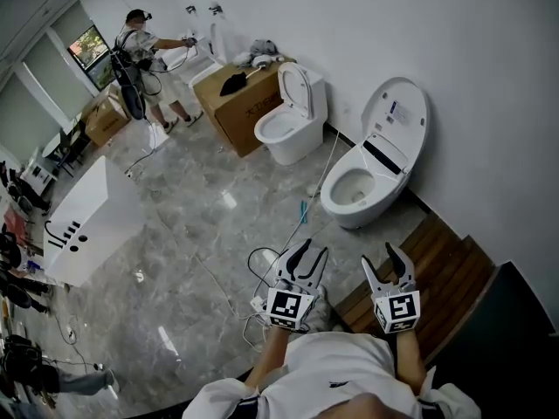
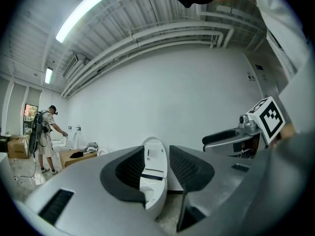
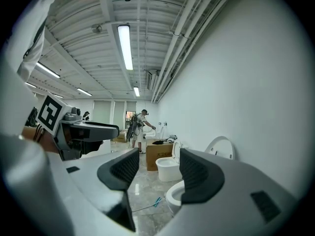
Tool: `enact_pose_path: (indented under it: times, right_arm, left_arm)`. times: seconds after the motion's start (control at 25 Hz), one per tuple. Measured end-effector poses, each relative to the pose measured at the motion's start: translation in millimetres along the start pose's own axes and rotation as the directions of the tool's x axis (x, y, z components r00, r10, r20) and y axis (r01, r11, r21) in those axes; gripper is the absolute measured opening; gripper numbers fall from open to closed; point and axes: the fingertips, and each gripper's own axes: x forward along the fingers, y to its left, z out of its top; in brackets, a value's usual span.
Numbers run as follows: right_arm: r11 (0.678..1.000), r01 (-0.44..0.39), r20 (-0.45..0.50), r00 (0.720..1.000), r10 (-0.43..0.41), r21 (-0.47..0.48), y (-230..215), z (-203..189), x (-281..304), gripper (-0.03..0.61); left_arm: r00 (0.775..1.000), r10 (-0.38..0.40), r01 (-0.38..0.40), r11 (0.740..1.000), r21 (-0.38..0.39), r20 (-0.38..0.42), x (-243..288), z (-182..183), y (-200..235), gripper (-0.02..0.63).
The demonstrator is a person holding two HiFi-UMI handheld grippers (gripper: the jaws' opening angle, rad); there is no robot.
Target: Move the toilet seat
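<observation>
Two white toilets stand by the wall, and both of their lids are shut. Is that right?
Not quite. The near toilet and the far toilet do stand by the wall, but both lids are up, not shut. The near lid and the far lid stand raised over their open bowls. The head view shows it.

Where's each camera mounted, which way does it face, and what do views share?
Head view: on the head, steeply down at nearer toilet and farther toilet; left gripper, right gripper, forearms show.
Left gripper view: on left gripper, toward nearer toilet; right gripper at right.
Right gripper view: on right gripper, along the wall past both toilets; left gripper at left.
Shared: nearer toilet, in all.
</observation>
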Motion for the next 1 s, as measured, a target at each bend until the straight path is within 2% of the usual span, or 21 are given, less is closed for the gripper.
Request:
enact_pose_path:
  times: [0.36,1.0]
  right_arm:
    - [1.000,0.017,-0.020,1.000,-0.017,-0.010,-21,10,72,0.275]
    - [0.996,0.088,-0.051,0.995,-0.089,-0.010,-37,18,208,0.275]
  left_arm:
    - [1.000,-0.017,0.017,1.000,-0.004,-0.003,58,-2,55,0.175]
    - [0.995,-0.098,0.098,0.995,0.003,-0.004,147,-16,170,0.176]
